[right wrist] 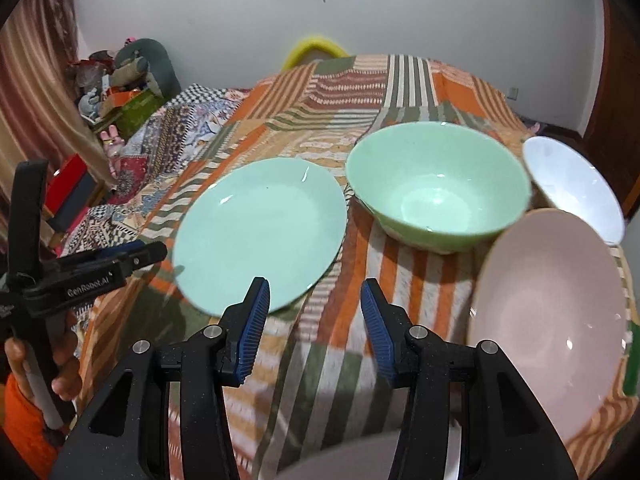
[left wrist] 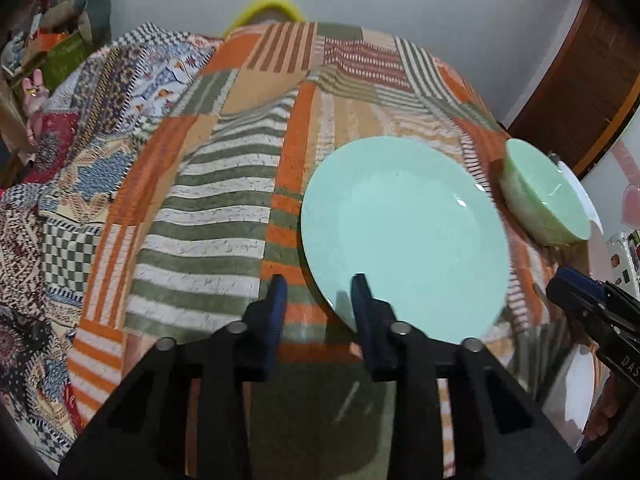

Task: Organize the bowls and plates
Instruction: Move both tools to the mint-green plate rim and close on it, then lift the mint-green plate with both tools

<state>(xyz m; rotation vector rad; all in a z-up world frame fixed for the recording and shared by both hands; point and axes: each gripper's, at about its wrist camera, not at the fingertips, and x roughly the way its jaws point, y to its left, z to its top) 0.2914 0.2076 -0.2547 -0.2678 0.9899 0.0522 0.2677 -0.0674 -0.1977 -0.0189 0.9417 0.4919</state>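
A mint green plate (left wrist: 404,236) lies on the patchwork cloth (left wrist: 208,216); it also shows in the right wrist view (right wrist: 260,232). A green bowl (right wrist: 438,184) stands to its right, also in the left wrist view (left wrist: 540,196). A white bowl (right wrist: 576,188) stands further right. A pink plate (right wrist: 552,312) lies at the near right. My left gripper (left wrist: 320,280) is open at the green plate's near left rim, one finger over the rim. My right gripper (right wrist: 316,284) is open and empty above the cloth between the green and pink plates.
A pale dish edge (right wrist: 352,460) shows at the bottom of the right wrist view. Stuffed toys and boxes (right wrist: 120,80) are piled at the far left. A yellow object (right wrist: 316,50) lies past the far edge. A wooden door (left wrist: 580,92) stands at the right.
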